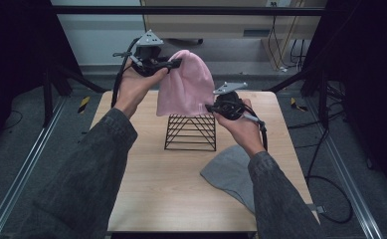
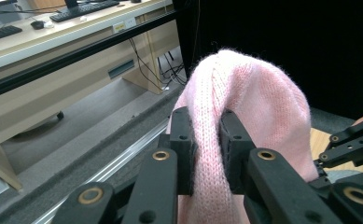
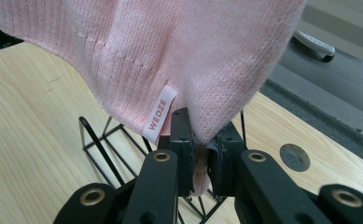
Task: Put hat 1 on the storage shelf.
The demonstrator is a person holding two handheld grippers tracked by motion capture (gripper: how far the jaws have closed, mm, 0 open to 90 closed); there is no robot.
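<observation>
Both tongs are pinched on the pink knit beanie, which is held in the air at the upper centre of the high view, above the black wire rack on the bench. By the left tongs a fold near the crown is clamped; by the right tongs the lower hem is gripped just beside the white "WEDZE" label, with only a narrow edge of fabric seen between the jaws in the right gripper view.

That thin bite at the hem is judged the weak point: if the beanie is stretched between the two tongs, the knit could be pulled free and the hat dropped askew on the rack. Loops could also be snagged on the rack's wire ends if the hem is dragged across them. A grey beanie lies at the lower right, near the bench edge, and could be brushed off by the right sleeve.
</observation>
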